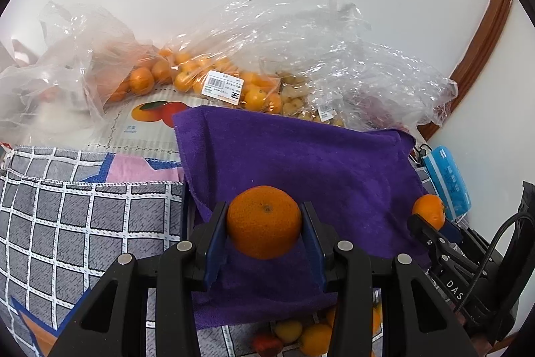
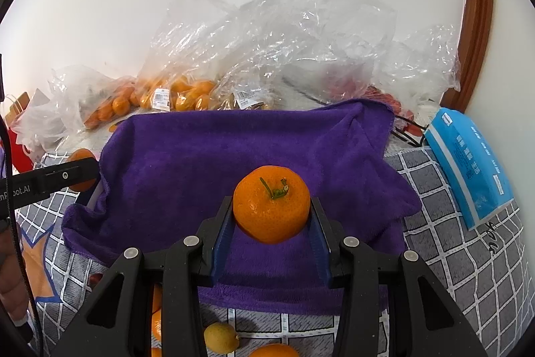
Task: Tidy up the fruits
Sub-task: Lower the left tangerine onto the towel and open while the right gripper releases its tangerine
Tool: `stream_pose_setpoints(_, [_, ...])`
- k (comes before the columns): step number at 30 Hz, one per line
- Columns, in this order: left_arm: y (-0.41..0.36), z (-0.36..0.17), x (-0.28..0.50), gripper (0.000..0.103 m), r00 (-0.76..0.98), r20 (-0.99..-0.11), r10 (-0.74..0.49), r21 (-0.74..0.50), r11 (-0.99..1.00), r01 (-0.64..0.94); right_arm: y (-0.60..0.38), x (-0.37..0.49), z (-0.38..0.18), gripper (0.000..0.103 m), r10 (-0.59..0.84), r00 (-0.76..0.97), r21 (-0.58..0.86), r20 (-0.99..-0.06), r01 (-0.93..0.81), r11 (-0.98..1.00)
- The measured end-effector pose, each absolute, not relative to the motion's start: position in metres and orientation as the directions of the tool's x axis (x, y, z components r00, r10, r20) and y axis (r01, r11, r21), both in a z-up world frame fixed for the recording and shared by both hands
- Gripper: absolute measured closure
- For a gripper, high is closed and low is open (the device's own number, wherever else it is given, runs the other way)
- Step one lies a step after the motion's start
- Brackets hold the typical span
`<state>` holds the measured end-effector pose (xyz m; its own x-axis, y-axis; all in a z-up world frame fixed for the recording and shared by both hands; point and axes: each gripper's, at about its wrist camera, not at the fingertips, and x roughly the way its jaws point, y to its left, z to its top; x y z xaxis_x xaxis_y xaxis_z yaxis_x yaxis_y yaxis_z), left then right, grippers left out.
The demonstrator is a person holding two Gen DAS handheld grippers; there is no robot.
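Note:
In the left wrist view my left gripper (image 1: 264,216) is shut on an orange mandarin (image 1: 264,221), held above a purple towel (image 1: 301,163). The right wrist view shows my right gripper (image 2: 271,209) shut on a second mandarin (image 2: 271,203) with a green stem, over the same purple towel (image 2: 234,149). Each gripper shows at the edge of the other's view: the right gripper's mandarin (image 1: 429,210) at the right, the left gripper's mandarin (image 2: 80,169) at the left. Loose fruits, among them a small yellow one (image 2: 221,338), lie on the cloth below the grippers.
Clear plastic bags of mandarins (image 1: 200,79) and other fruit (image 2: 247,72) are heaped along the back by the white wall. A grey checked cloth (image 1: 67,216) covers the surface. A blue tissue pack (image 2: 468,166) lies at the right. A wooden frame (image 2: 474,22) stands at the far right.

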<state>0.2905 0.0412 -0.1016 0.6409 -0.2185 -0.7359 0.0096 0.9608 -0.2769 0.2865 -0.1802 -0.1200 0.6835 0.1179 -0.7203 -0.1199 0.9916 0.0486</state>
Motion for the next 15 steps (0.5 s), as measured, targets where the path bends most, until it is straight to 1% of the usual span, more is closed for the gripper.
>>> stream_pose_setpoints(7, [0.034, -0.108, 0.303, 0.063, 0.630, -0.744, -0.221, -0.269, 0.963, 0.019, -0.182, 0.296, -0.129, 0.060, 0.124, 0.672, 0.055, -0.730, -0.123, 0.991])
stream_pose_setpoints(15, [0.021, -0.131, 0.319, 0.062, 0.595, -0.774, -0.217, -0.260, 0.966, 0.015, -0.180, 0.305, -0.152, 0.060, 0.125, 0.636, 0.055, -0.762, -0.129, 0.990])
